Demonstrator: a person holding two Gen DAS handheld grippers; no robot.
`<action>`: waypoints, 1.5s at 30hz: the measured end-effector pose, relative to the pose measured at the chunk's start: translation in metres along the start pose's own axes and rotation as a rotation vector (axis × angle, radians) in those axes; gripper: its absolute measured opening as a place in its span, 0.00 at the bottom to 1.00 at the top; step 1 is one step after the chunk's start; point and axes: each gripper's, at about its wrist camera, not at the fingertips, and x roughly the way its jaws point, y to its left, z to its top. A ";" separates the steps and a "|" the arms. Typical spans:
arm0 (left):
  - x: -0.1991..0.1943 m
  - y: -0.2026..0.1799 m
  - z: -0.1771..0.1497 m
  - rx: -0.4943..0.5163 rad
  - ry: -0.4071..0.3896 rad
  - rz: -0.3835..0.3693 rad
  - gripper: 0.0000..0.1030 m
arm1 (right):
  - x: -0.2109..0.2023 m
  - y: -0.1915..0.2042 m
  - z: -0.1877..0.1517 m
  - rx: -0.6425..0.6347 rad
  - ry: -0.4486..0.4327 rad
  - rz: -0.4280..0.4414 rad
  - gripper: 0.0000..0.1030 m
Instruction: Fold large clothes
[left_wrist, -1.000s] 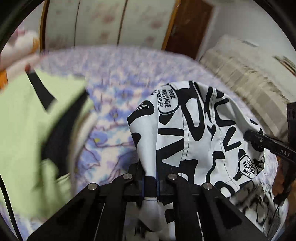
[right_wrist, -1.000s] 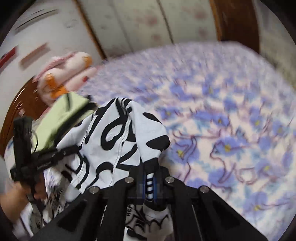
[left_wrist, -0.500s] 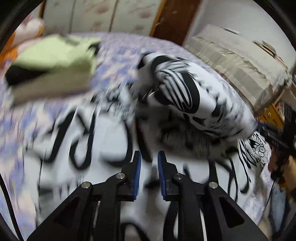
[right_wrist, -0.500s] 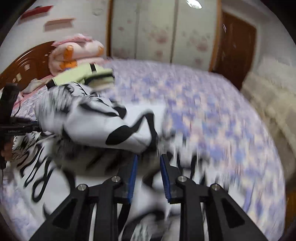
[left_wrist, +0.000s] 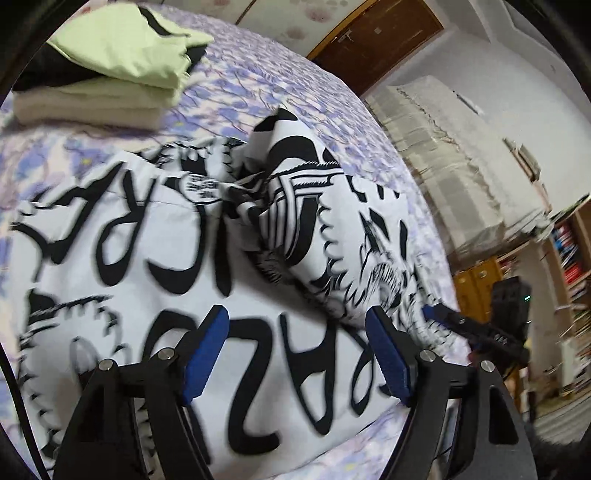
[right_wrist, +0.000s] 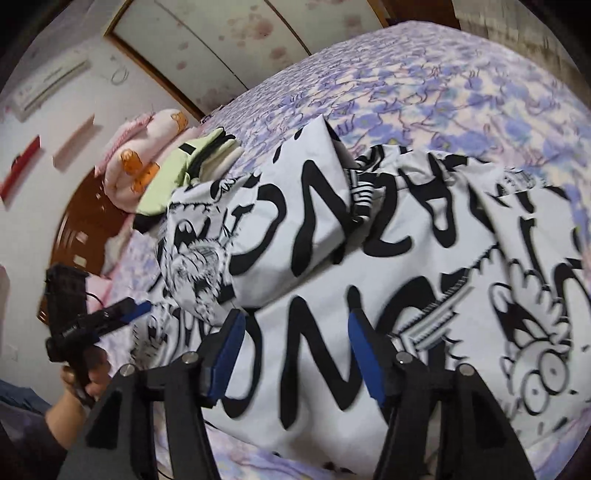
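The left gripper (left_wrist: 295, 332), a black two-finger tool with blue pads, stands with its jaws spread wide and nothing between them, poised above the near part of the large white garment printed with bold black lettering and cartoon figures (left_wrist: 155, 266). The right gripper (right_wrist: 293, 332), of the same build, is likewise spread wide and empty over the same garment (right_wrist: 406, 258). The garment lies on the bed covered in a purple-and-blue floral sheet (left_wrist: 266, 74), with its lower part spread flat and a sleeve or upper section folded back in a rumpled mound across the middle (left_wrist: 314, 206). In the right wrist view the folded-over panel (right_wrist: 295, 214) rests on top of the flat layer, its edge running diagonally. Beyond the garment, near the head of the bed, sits a stack of folded pale green, black and cream clothes (left_wrist: 110, 62), well apart from both grippers. A pink and orange rolled quilt (right_wrist: 140, 155) lies against the dark wooden headboard (right_wrist: 81, 229). A brown wooden door (left_wrist: 376, 40) stands at the far wall, and a bookshelf (left_wrist: 569, 258) shows at the right edge of the left wrist view. Both views are somewhat motion-blurred.
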 end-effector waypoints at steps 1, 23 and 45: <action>0.006 0.001 0.005 -0.023 0.005 -0.014 0.73 | 0.005 -0.001 0.003 0.020 0.003 0.014 0.57; 0.032 -0.007 0.097 -0.134 -0.162 -0.069 0.07 | 0.022 0.028 0.108 0.135 -0.123 0.257 0.06; 0.042 -0.002 -0.054 -0.019 0.079 0.226 0.44 | 0.030 0.015 -0.029 -0.110 0.116 -0.240 0.21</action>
